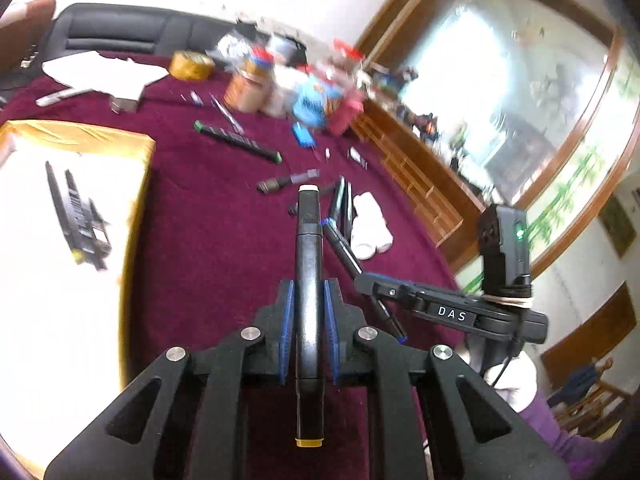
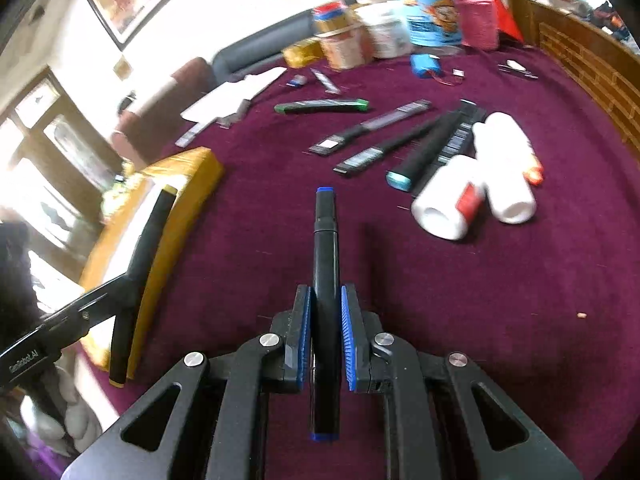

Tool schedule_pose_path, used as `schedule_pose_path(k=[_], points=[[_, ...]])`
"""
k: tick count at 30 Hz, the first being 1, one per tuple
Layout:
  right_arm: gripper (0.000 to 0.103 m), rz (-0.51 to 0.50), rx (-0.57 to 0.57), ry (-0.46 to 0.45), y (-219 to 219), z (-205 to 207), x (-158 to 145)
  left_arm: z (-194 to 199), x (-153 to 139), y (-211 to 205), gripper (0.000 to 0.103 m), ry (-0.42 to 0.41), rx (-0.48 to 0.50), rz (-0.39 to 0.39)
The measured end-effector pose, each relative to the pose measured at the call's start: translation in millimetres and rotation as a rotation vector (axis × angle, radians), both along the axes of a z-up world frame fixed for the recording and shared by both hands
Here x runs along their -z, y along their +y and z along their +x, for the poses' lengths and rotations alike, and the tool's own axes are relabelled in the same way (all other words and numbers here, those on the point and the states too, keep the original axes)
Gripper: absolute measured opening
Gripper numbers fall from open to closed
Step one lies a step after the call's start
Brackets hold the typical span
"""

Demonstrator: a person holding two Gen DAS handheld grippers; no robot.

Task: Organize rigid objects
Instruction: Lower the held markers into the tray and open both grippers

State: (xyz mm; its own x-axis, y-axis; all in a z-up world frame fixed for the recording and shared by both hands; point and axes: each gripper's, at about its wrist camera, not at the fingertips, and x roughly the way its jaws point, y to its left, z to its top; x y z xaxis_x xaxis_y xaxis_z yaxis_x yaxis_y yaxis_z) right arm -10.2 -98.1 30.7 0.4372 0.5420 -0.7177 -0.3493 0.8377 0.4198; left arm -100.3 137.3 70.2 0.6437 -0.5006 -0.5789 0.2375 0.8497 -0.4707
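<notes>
My left gripper (image 1: 309,300) is shut on a black marker with a white and a yellow end cap (image 1: 308,248), held above the maroon cloth. My right gripper (image 2: 325,312) is shut on a black marker with blue end caps (image 2: 326,264). The left gripper with its marker also shows in the right wrist view (image 2: 138,276), over the edge of a yellow-rimmed box (image 2: 188,184). That box (image 1: 76,140) has a white inside with several black markers (image 1: 76,216) in it. More markers (image 2: 424,148) lie loose on the cloth.
Two white bottles (image 2: 504,160) lie beside the loose markers. Jars and tubs (image 2: 428,12) stand at the back of the table, with white paper (image 2: 236,92) and a green-capped marker (image 2: 320,107) nearby. A wooden rail (image 2: 592,56) borders the right side.
</notes>
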Motion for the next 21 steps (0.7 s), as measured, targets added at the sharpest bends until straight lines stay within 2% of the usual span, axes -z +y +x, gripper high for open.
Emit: schedule_pose_path(k=[4, 9, 14, 21], points=[[0.013, 0.12, -0.076, 0.019, 28.4, 1.9, -21.9, -9.3, -17.5, 54.8, 0.012, -0.006, -0.073, -0.053], [0.013, 0.221, -0.169, 0.065, 82.3, 14.0, -38.2, 5.2, -13.4, 133.0, 0.012, 0.054, -0.233, 0.002], [0.013, 0.19, -0.244, 0.092, 152.4, 27.9, -42.3, 36.1, 10.2, 190.0, 0.012, 0.157, -0.319, -0.002], [0.013, 0.121, -0.312, 0.203, 254.0, 58.9, -18.8, 75.3, 45.5, 217.6, 0.012, 0.269, -0.356, -0.006]])
